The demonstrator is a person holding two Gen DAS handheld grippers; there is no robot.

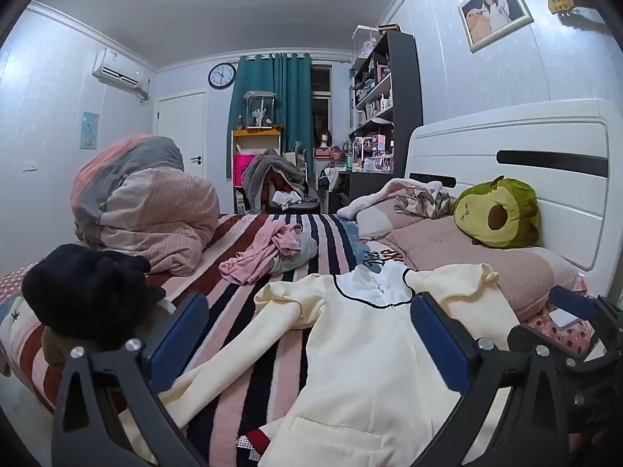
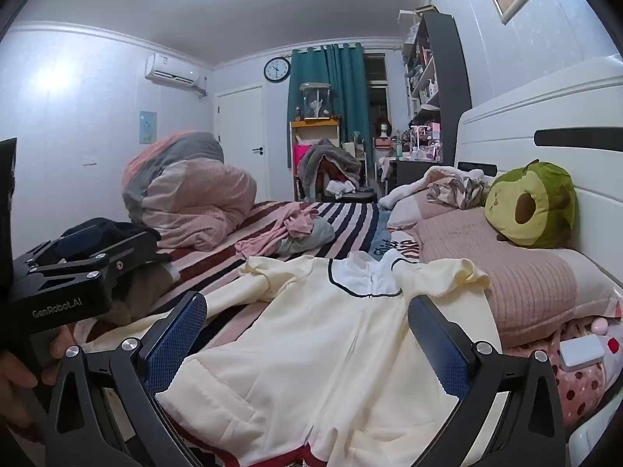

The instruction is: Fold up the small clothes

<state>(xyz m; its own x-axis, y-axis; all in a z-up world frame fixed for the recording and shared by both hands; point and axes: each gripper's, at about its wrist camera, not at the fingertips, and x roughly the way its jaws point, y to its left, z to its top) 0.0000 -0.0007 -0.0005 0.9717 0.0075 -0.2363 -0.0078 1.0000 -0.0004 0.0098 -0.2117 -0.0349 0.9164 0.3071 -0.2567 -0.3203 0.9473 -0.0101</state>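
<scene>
The left gripper (image 1: 307,334) stands spread wide, its blue-padded fingers (image 1: 181,334) hovering over the cream short-sleeved garment with a white, dark-trimmed collar (image 1: 350,350), pinching nothing; the right gripper (image 2: 307,334) is likewise fully spread above the same garment (image 2: 311,350), empty; the garment lies flat, collar away from the cameras, on the striped pink, white and dark blanket (image 1: 272,330) covering the bed; a hand (image 2: 15,373) shows at the right view's left edge; a crumpled pink cloth (image 1: 264,253) lies farther up the blanket; a black bundle (image 1: 89,284) sits to the left; a green avocado plush toy (image 1: 498,214) rests on the pink pillow (image 1: 467,257) against the white headboard (image 1: 525,140).
</scene>
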